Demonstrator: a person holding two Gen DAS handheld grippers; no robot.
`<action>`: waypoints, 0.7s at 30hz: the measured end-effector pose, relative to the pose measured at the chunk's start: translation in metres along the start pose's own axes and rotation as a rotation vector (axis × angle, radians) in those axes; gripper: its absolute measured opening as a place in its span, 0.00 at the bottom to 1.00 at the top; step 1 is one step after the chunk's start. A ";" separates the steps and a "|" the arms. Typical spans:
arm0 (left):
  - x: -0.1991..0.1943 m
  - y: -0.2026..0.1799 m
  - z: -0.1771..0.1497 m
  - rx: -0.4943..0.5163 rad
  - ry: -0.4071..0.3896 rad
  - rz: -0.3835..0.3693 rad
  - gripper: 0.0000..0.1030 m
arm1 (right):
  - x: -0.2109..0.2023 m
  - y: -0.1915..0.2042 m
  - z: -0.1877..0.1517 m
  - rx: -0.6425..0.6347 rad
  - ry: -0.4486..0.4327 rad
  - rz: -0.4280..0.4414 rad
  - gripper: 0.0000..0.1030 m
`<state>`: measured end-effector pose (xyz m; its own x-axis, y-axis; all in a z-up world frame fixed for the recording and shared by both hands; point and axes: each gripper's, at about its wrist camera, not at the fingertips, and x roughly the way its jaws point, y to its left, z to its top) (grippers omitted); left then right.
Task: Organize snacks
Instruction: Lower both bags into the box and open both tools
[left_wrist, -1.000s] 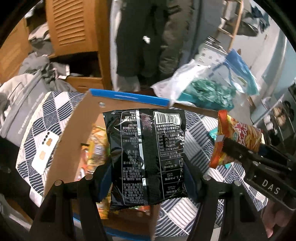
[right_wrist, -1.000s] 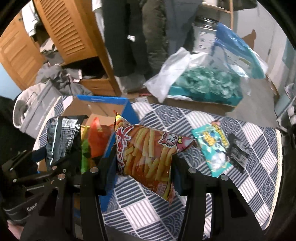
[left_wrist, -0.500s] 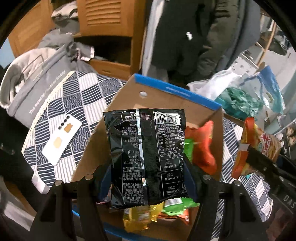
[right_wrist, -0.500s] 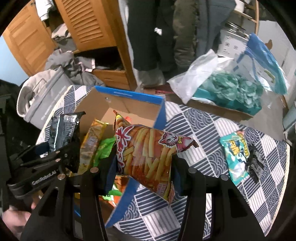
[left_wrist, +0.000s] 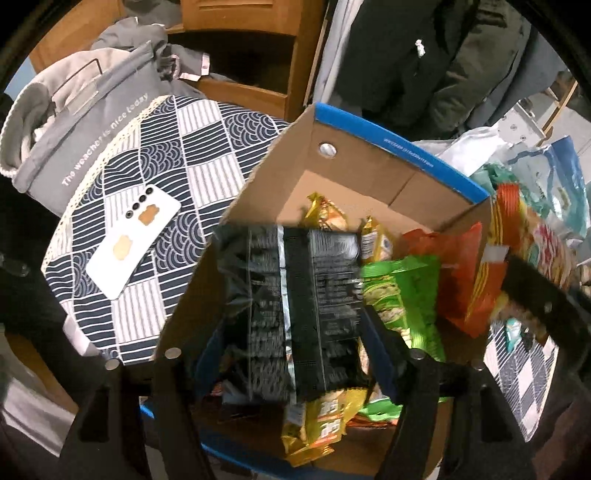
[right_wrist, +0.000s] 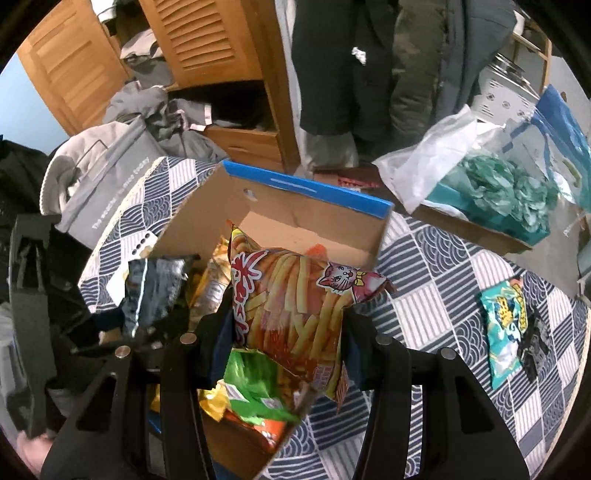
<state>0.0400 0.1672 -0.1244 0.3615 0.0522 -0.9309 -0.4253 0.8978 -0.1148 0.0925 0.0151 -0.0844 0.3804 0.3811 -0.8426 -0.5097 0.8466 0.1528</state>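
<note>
My left gripper (left_wrist: 291, 332) is shut on a black snack bag (left_wrist: 295, 306) and holds it over the open cardboard box (left_wrist: 354, 173) with the blue rim. The box holds several snack bags, green (left_wrist: 402, 295), orange-red (left_wrist: 458, 280) and yellow (left_wrist: 317, 421). My right gripper (right_wrist: 284, 332) is shut on an orange fries snack bag with a cat picture (right_wrist: 295, 306), held above the box's right part (right_wrist: 314, 218). That bag also shows at the right of the left wrist view (left_wrist: 532, 240). The black bag shows in the right wrist view (right_wrist: 151, 288).
A white phone (left_wrist: 133, 236) lies on the patterned tablecloth (left_wrist: 173, 155) left of the box. A teal snack bag (right_wrist: 506, 325) and a small black packet (right_wrist: 535, 343) lie on the cloth at right. A grey bag (left_wrist: 88, 122), a wooden wardrobe (right_wrist: 207, 40) and plastic bags (right_wrist: 491, 177) stand behind.
Both grippers have moved forward and down over the box with their bags. The box interior now fills more of both views. The black bag is blurred from motion.
</note>
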 end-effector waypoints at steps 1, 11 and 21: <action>-0.002 0.001 0.000 0.001 -0.005 0.004 0.73 | 0.002 0.003 0.002 -0.006 -0.001 0.000 0.48; -0.020 0.016 -0.002 -0.013 -0.042 -0.005 0.78 | 0.016 0.020 0.019 -0.025 0.000 0.038 0.50; -0.027 0.012 0.001 -0.003 -0.053 -0.016 0.78 | 0.008 0.018 0.024 0.003 -0.026 0.049 0.75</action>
<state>0.0254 0.1770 -0.1002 0.4113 0.0611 -0.9094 -0.4220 0.8971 -0.1306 0.1054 0.0423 -0.0761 0.3750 0.4315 -0.8205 -0.5261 0.8278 0.1949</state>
